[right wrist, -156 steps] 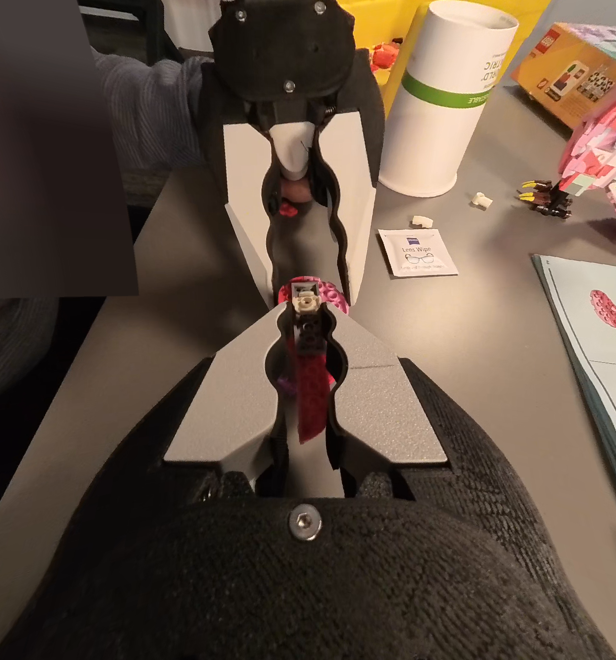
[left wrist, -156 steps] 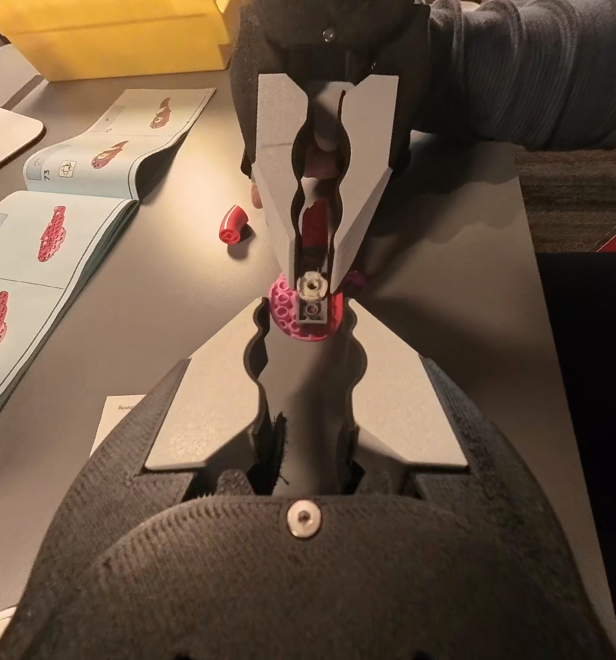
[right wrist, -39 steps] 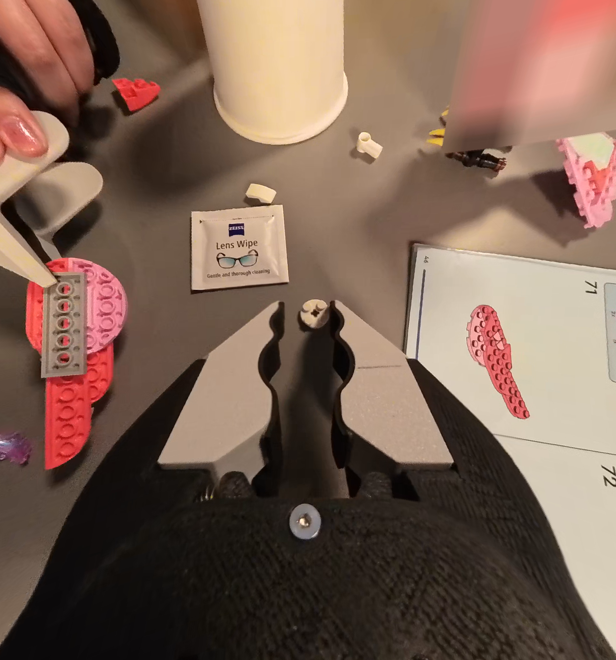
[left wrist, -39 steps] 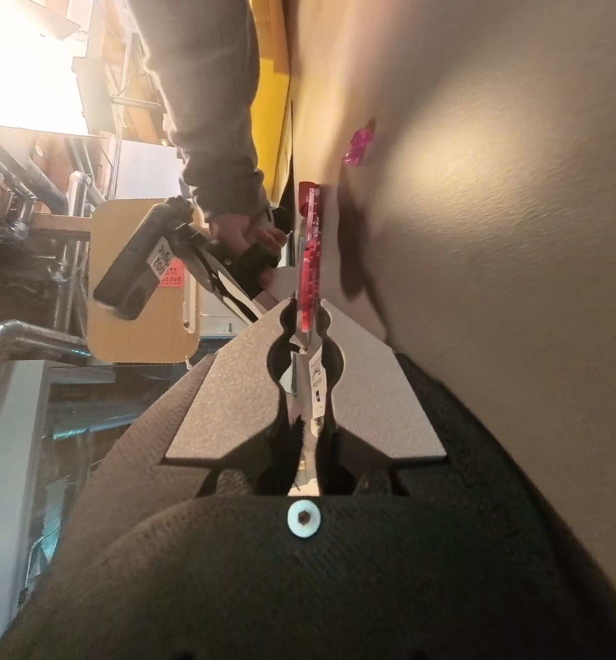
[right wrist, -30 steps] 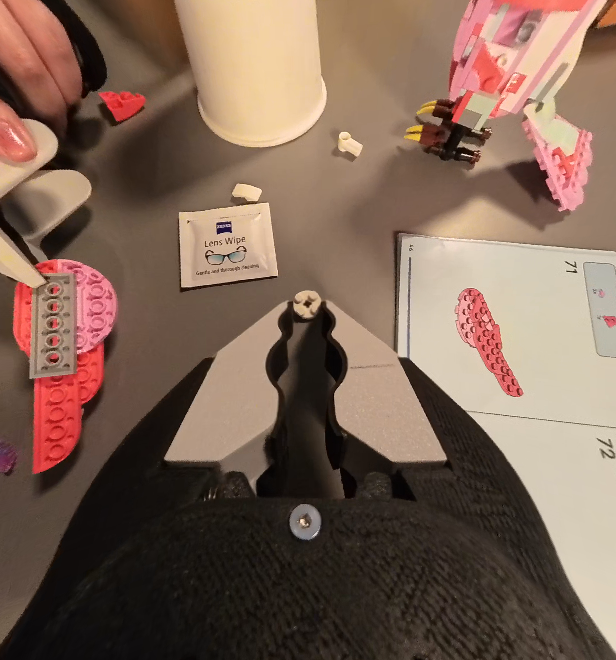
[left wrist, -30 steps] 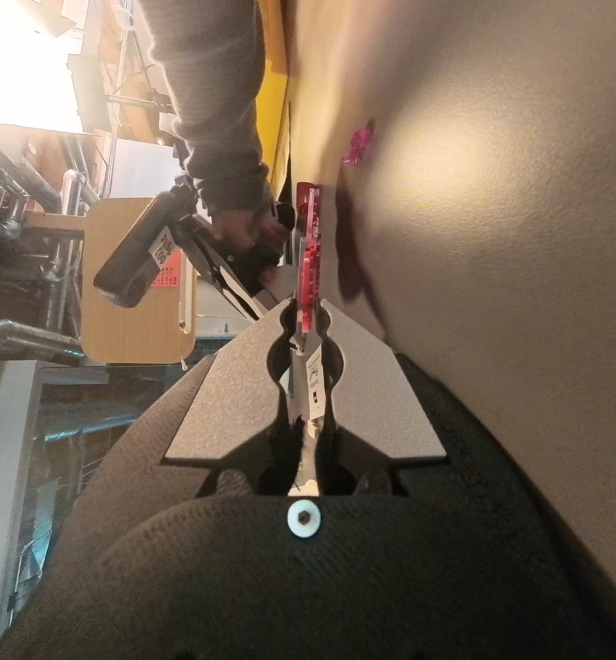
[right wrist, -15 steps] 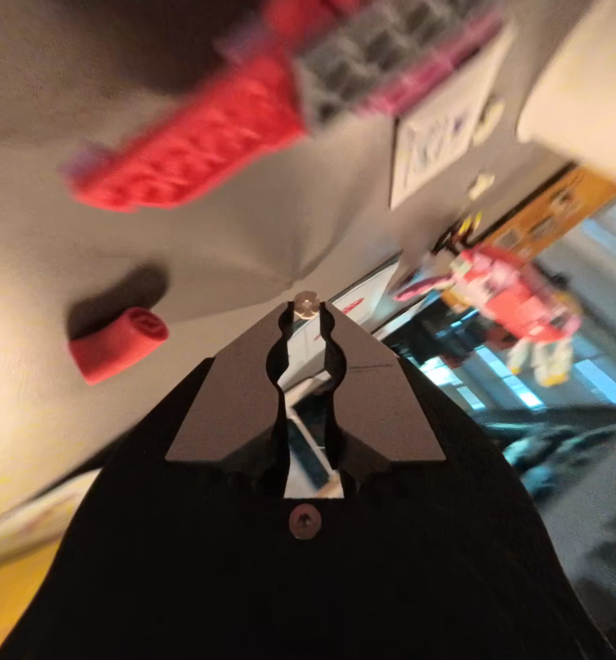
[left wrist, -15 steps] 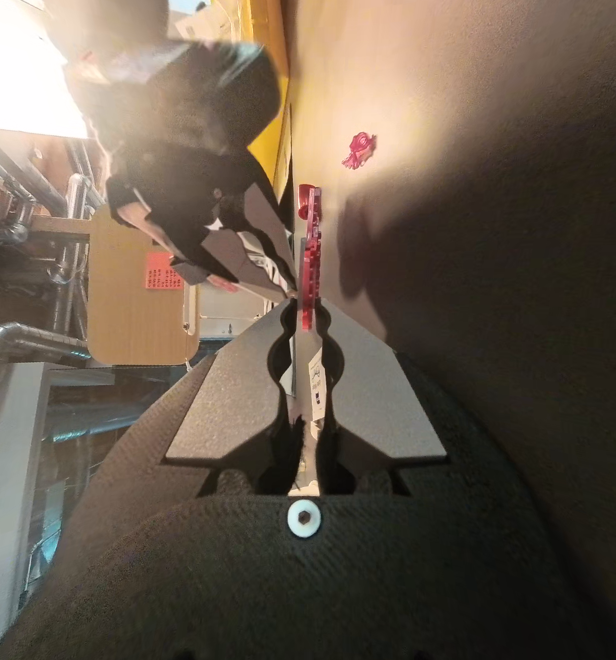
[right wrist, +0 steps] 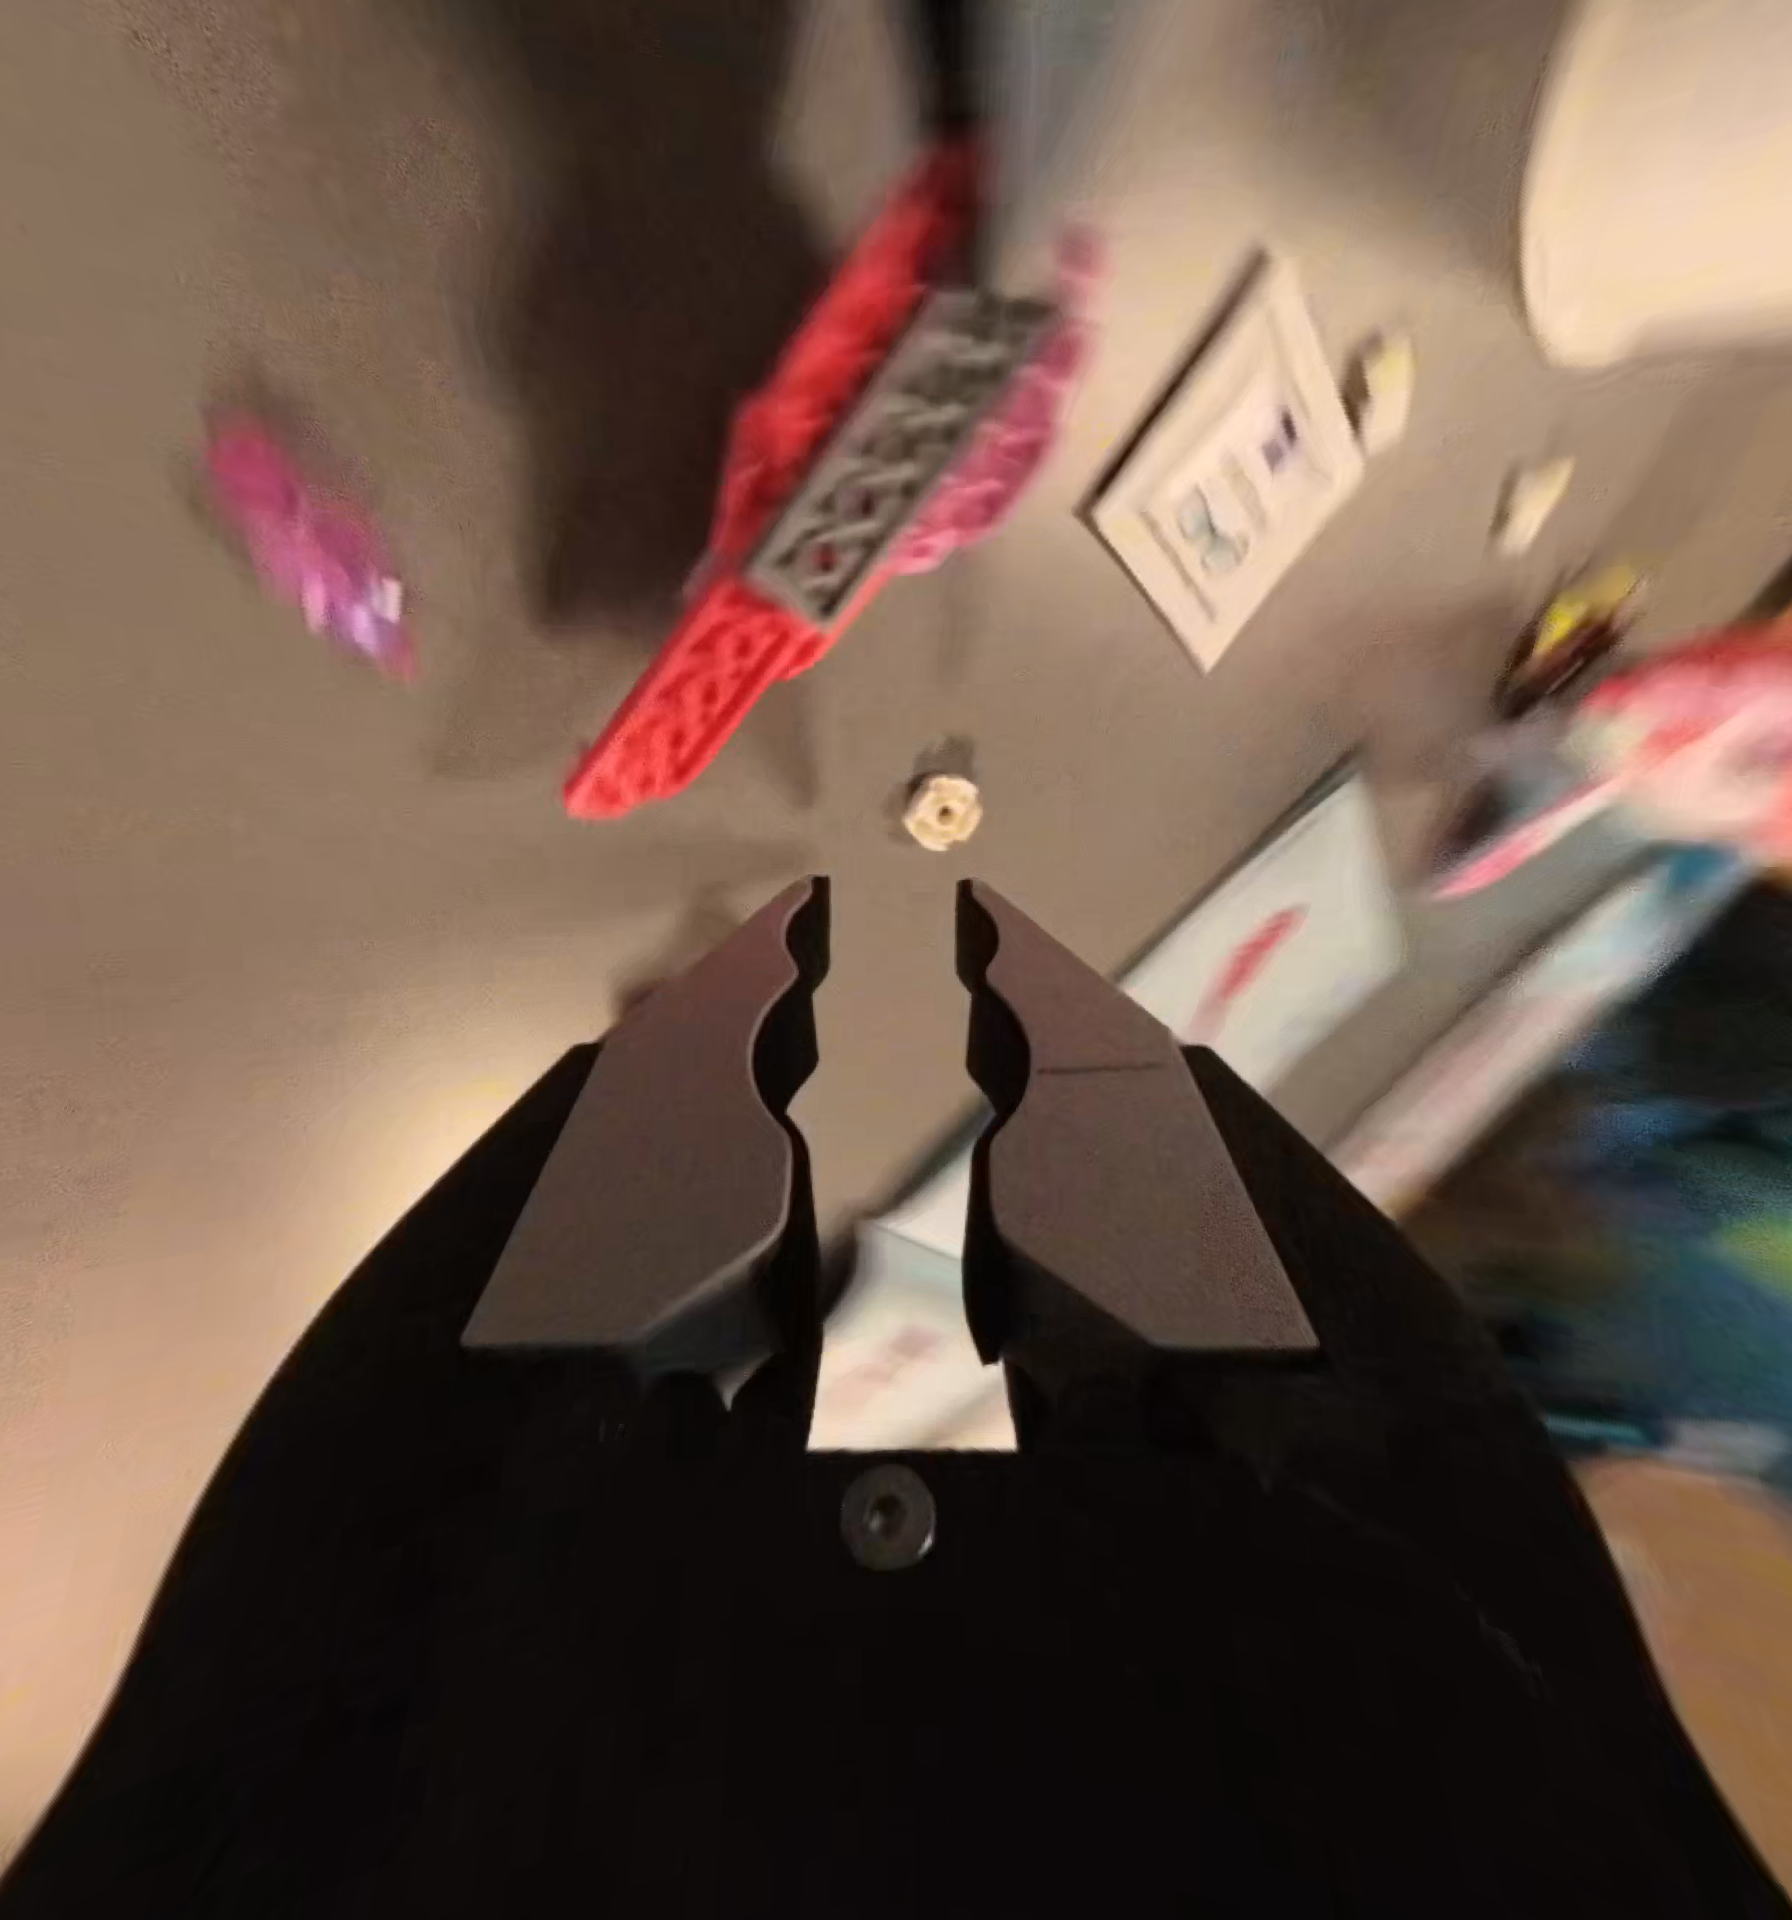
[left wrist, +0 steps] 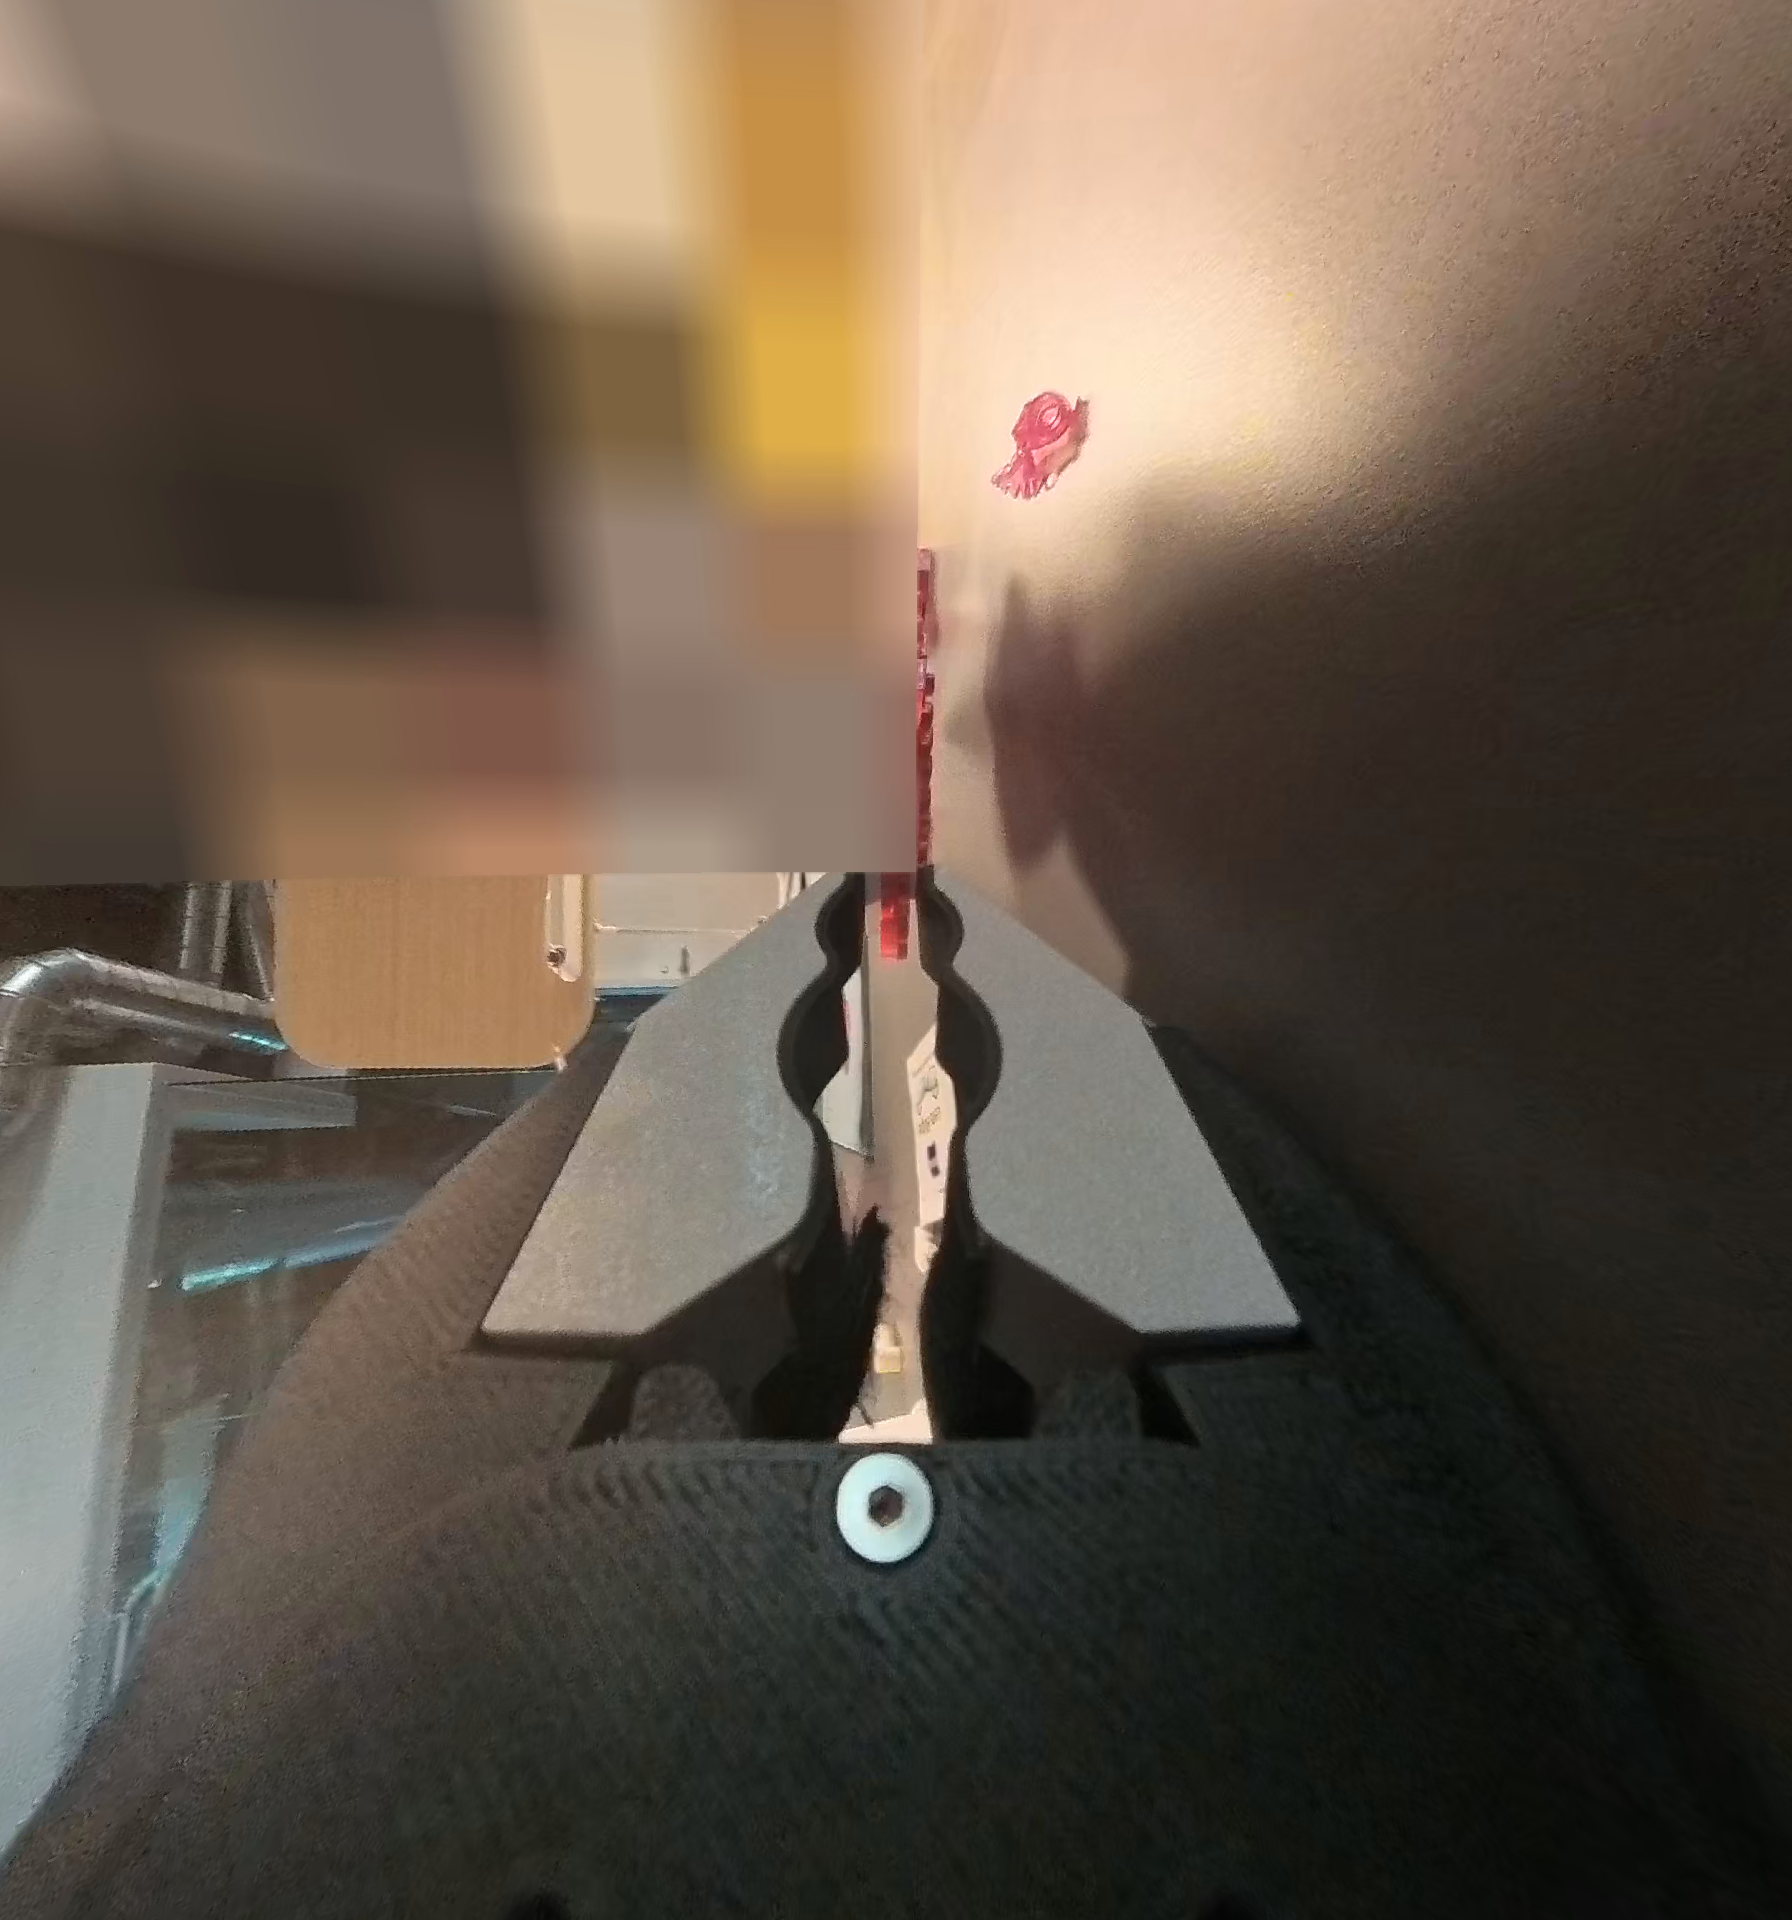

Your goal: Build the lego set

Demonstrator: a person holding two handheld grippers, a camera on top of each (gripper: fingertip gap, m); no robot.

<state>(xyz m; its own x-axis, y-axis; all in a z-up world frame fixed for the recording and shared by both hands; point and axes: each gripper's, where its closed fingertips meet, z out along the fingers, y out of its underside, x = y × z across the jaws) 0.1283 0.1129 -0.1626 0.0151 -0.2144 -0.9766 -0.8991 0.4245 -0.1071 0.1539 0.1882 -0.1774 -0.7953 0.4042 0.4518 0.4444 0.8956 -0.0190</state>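
Observation:
My left gripper (left wrist: 892,883) is shut on a flat brick assembly, seen edge-on as a thin red strip (left wrist: 923,727) running up from the fingertips, close to the grey table (left wrist: 1391,416). The right wrist view shows the same assembly (right wrist: 850,520) face-on: a long red plate, a pink plate and a grey strip on top, all blurred. My right gripper (right wrist: 892,883) is open, with nothing between its fingers. A small tan round piece (right wrist: 939,814) sits just beyond the tips, and neither finger touches it. A translucent purple piece (right wrist: 310,530) lies on the table; it also shows in the left wrist view (left wrist: 1043,447).
In the right wrist view, a white sachet (right wrist: 1235,468), small cream pieces (right wrist: 1385,384), a white cylinder (right wrist: 1702,177), an open instruction booklet (right wrist: 1276,977) and a pink-red brick model (right wrist: 1723,748) lie to the right. A blur patch covers the upper left of the left wrist view. The grippers' ends are close to 9 centimetres from one another.
My right gripper was shut on the tan round piece; its fingers have opened and the piece has left the grasp, now ahead of the tips. The left gripper still grips the assembly.

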